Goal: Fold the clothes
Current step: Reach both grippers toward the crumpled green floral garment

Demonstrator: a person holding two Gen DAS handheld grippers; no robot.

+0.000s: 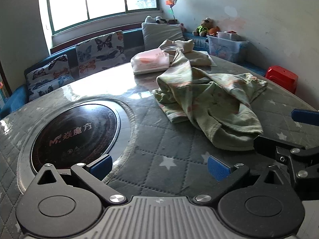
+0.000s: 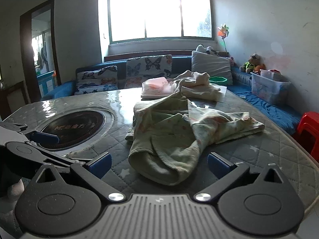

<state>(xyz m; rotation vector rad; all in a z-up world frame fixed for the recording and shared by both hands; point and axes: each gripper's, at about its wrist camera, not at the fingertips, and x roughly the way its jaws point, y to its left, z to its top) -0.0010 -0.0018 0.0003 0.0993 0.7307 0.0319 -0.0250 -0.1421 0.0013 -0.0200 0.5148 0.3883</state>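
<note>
A crumpled pale green garment (image 1: 207, 103) with pink print lies on the quilted table top, right of centre in the left wrist view. It also shows in the right wrist view (image 2: 179, 131), its near cuff just beyond the fingers. A beige garment (image 1: 189, 53) lies bunched behind it; it also shows in the right wrist view (image 2: 199, 85). My left gripper (image 1: 159, 166) is open and empty, over the table to the left of the green garment. My right gripper (image 2: 159, 165) is open and empty, with the cuff lying between its fingertips' line. Each gripper shows at the edge of the other's view.
A round black hotplate (image 1: 73, 133) is set into the table (image 1: 159, 139) on the left. A pink-white tissue pack (image 1: 151, 61) lies behind the clothes. A sofa with butterfly cushions (image 2: 147, 67), a clear storage box (image 2: 269, 87) and a red stool (image 2: 309, 131) stand around the table.
</note>
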